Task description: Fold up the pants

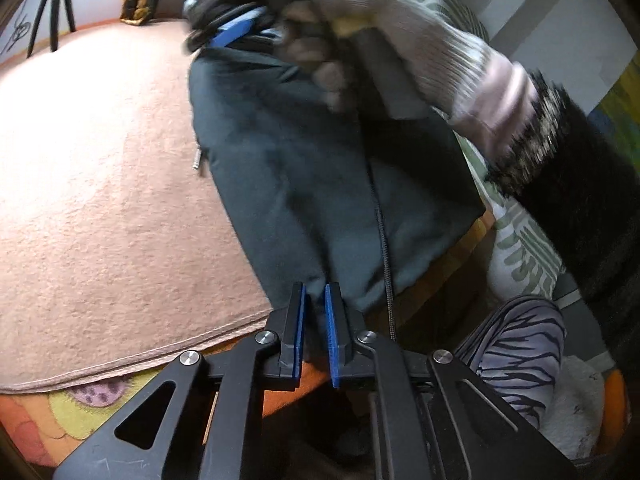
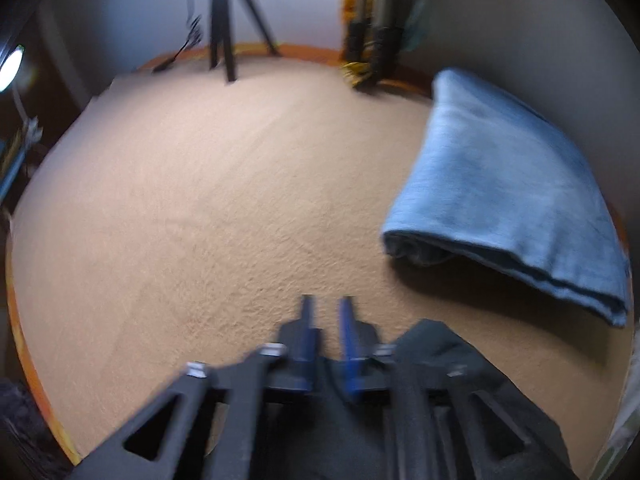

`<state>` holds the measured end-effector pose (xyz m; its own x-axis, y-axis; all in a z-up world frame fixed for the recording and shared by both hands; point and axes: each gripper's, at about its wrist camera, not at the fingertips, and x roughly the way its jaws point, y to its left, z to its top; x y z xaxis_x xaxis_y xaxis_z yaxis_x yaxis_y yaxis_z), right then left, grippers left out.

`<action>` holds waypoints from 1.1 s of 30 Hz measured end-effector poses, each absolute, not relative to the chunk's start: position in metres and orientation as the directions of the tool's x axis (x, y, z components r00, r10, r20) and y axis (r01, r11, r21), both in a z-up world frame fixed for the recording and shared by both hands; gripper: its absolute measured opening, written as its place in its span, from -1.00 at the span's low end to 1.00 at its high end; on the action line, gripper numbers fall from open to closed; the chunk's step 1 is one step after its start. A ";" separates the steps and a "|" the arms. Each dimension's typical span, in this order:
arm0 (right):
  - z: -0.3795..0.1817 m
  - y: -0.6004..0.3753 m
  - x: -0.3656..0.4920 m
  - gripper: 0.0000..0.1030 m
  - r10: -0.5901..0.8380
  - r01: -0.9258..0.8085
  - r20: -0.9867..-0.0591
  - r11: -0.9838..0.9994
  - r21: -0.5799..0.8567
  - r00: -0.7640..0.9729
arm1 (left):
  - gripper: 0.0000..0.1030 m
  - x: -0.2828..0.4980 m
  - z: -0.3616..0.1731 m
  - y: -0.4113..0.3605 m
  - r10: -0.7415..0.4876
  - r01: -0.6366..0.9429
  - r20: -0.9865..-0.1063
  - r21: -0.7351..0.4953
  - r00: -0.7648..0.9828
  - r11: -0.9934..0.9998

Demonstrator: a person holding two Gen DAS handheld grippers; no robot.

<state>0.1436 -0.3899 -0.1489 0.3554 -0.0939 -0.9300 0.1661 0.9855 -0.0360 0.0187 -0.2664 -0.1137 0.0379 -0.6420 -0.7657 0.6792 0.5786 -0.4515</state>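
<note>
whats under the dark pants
A pink blanket lies under the dark pants and spreads out to the left. Whatever else sits beneath the fabric is covered.

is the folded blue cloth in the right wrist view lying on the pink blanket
Yes, the folded blue cloth rests flat on the pink blanket, off to the right.

Peach blanket (image 2: 200,200) covers the surface; black tripod (image 2: 224,20) before pale wall (image 2: 120,8)
</note>
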 end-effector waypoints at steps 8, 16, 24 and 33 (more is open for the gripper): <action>-0.060 -0.420 0.053 -0.22 -0.116 0.300 -0.808 0.951 0.078 0.578 | -0.63 0.049 -0.070 -0.224 -0.671 0.635 -0.719 -0.437 0.179 0.637; -0.014 -0.432 -0.061 0.13 -0.164 0.422 -0.747 0.891 0.168 0.644 | -0.48 0.091 0.001 -0.159 -0.677 0.579 -0.635 -0.411 0.373 0.704; -0.025 -0.439 -0.127 0.14 -0.201 0.522 -0.724 0.816 0.249 0.660 | -0.48 0.118 0.093 -0.129 -0.572 0.580 -0.640 -0.232 0.513 0.781; -0.064 -0.440 -0.136 0.14 -0.179 0.535 -0.727 0.793 0.292 0.662 | -0.21 0.119 0.183 -0.149 -0.547 0.608 -0.592 -0.119 0.592 0.785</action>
